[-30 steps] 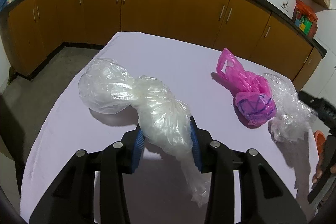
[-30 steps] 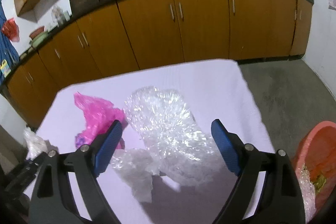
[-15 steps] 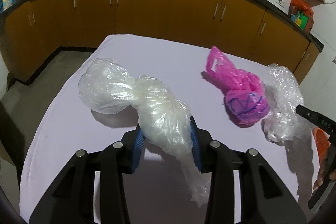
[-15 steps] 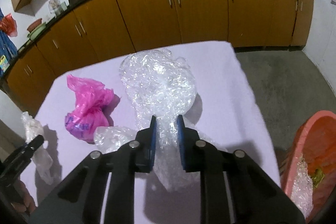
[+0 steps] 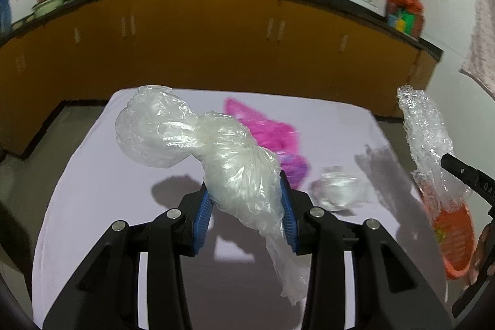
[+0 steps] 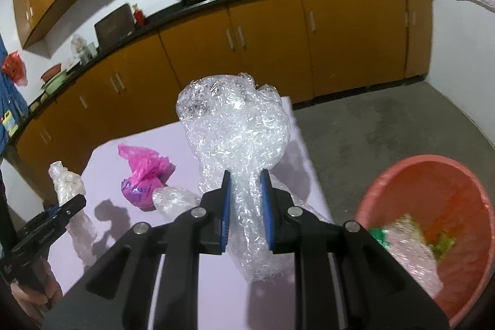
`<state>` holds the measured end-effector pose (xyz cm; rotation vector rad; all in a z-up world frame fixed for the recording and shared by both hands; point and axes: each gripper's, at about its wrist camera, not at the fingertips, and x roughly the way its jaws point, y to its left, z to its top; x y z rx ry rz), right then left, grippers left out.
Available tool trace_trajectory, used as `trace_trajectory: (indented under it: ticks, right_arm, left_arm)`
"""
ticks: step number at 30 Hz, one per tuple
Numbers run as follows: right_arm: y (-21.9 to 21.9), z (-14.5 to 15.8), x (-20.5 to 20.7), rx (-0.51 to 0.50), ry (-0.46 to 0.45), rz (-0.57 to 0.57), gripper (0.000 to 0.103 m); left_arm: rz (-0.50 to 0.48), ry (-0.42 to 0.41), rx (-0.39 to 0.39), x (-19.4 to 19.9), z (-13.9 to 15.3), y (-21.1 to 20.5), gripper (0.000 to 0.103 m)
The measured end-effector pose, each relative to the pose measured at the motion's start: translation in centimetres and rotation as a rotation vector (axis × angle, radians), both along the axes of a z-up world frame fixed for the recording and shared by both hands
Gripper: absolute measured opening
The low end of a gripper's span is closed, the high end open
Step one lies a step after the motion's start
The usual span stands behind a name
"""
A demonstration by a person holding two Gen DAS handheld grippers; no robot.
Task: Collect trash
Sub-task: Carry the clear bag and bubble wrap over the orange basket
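Left gripper point(image 5: 244, 218): jaws clamped on clear plastic bag point(image 5: 198, 141), held above desk point(image 5: 92, 206).
Right gripper point(image 6: 246, 211): jaws clamped on bubble wrap point(image 6: 235, 126), left of orange basin point(image 6: 433, 206).
Desk: pink bag point(image 6: 145, 175), far side.

Very little can be read here. In the left wrist view, the black body of the right gripper point(image 5: 464, 175) at the right edge carries small pale letters — something like "DA" — cut off by the frame, and in the right wrist view the left gripper point(image 6: 46, 232) bears faint pale lettering along its side, too blurred to make out. The pink bag point(image 6: 143, 175) on the worktop shows dark purple markings on its knotted lower part — no letters can be told.
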<state>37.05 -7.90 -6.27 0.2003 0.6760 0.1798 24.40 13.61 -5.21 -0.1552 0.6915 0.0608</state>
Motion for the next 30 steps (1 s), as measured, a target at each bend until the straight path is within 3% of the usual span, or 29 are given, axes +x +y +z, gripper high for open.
trace_trajectory:
  ticks: [15,22,30]
  right_arm:
    - [-13.4,3.4,-10.8,-0.019,-0.119,-0.305,0.019]
    - [-18.1,3.4,-13.6,-0.001,-0.131,-0.422,0.019]
    - [-21.2,2.2,-14.5,0.024,-0.109,-0.489,0.019]
  left_arm:
    - [-0.302,-0.036,-0.052,0.1,2.5,-12.7,0.040]
    - [-0.466,-0.039,-0.033,0.1,2.4,-19.5,0.040]
    - [-0.561,-0.026,-0.014,0.6,2.1,-23.2,0.040]
